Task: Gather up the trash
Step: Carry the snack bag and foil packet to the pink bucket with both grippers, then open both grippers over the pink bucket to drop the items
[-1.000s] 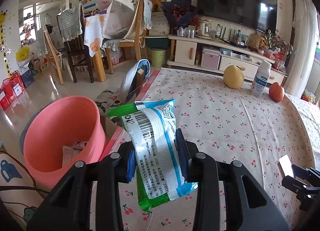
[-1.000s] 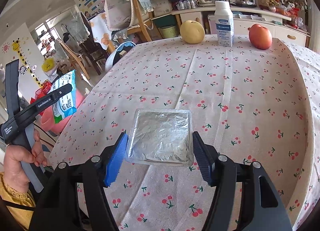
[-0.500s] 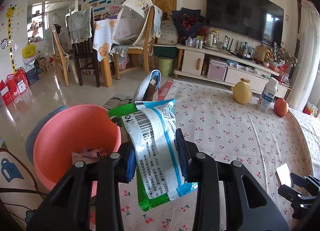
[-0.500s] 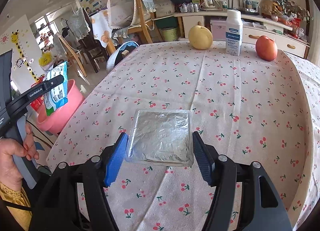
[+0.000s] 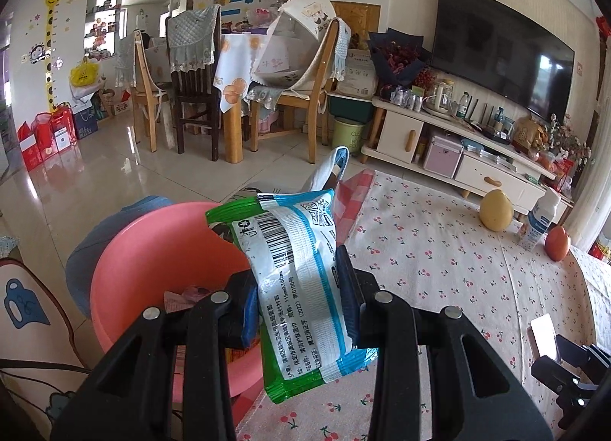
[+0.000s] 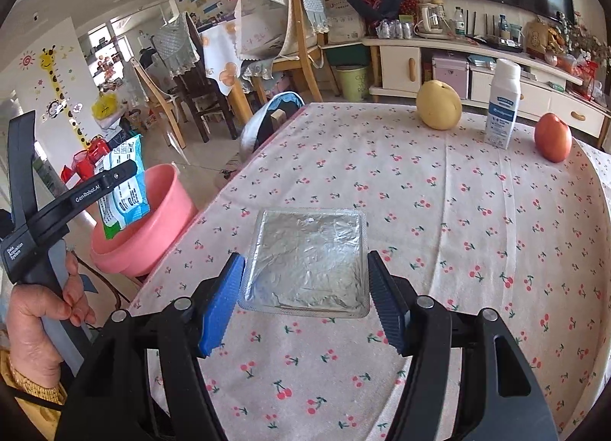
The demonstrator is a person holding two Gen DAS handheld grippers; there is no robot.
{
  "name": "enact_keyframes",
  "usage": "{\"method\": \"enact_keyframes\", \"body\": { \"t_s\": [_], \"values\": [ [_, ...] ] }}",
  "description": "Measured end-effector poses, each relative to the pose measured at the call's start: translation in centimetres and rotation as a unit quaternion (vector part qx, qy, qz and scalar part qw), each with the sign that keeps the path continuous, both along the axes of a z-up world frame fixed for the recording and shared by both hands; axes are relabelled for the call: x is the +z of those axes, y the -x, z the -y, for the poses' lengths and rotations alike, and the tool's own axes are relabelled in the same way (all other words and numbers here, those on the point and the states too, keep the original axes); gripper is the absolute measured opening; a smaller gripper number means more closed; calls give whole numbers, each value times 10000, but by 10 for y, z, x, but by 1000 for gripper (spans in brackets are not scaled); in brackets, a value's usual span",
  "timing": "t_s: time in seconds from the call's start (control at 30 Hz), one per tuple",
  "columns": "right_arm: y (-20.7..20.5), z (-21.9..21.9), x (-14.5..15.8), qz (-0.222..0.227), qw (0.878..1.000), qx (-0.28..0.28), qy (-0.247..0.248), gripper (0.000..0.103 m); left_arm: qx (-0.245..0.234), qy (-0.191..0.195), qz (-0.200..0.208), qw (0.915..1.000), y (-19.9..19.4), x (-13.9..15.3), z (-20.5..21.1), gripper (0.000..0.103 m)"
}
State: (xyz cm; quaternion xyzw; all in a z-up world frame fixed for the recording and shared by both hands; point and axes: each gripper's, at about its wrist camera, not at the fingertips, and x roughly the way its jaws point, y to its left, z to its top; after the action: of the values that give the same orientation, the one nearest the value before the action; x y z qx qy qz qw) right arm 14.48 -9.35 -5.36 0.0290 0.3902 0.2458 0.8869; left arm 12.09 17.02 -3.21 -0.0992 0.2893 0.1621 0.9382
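Note:
My left gripper (image 5: 298,307) is shut on a green, blue and white wipes packet (image 5: 298,280). It holds the packet upright at the right rim of a pink bin (image 5: 152,257) that stands beside the table and has scraps inside. In the right wrist view the packet (image 6: 122,188) hangs over the bin (image 6: 152,227). My right gripper (image 6: 305,295) is shut on a flat silver foil pack (image 6: 309,261) and holds it just above the cherry-print tablecloth (image 6: 458,219). The right gripper also shows at the lower right of the left wrist view (image 5: 561,357).
At the table's far edge stand a yellow pear (image 6: 439,104), a white bottle (image 6: 504,104) and a red apple (image 6: 553,137). A blue-and-grey bag (image 6: 267,124) leans at the table's far left corner. Chairs, a dining table and a TV cabinet stand beyond.
My left gripper has moved left with the packet, from over the table edge to over the pink bin's rim. My right gripper has drifted slightly left, still holding the foil pack.

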Motion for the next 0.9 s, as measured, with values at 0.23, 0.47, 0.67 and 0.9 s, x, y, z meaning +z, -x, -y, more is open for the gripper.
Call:
{"method": "enact_keyframes", "body": {
  "t_s": [0.23, 0.47, 0.67, 0.9],
  "values": [
    [-12, -42, 16, 61, 9995, 269, -175, 65, 289, 177, 11, 9994, -2, 0, -26, 37],
    [-27, -91, 30, 183, 9974, 623, -303, 65, 530, 437, -83, 9976, -4, -6, -54, 37],
    [-37, -135, 34, 213, 9946, 964, -331, 65, 767, 556, -158, 9954, -2, -10, -76, 37],
    [-46, -182, 31, 188, 9909, 1294, -327, 65, 1017, 673, -270, 9922, -1, -16, -98, 37]
  ]
}}
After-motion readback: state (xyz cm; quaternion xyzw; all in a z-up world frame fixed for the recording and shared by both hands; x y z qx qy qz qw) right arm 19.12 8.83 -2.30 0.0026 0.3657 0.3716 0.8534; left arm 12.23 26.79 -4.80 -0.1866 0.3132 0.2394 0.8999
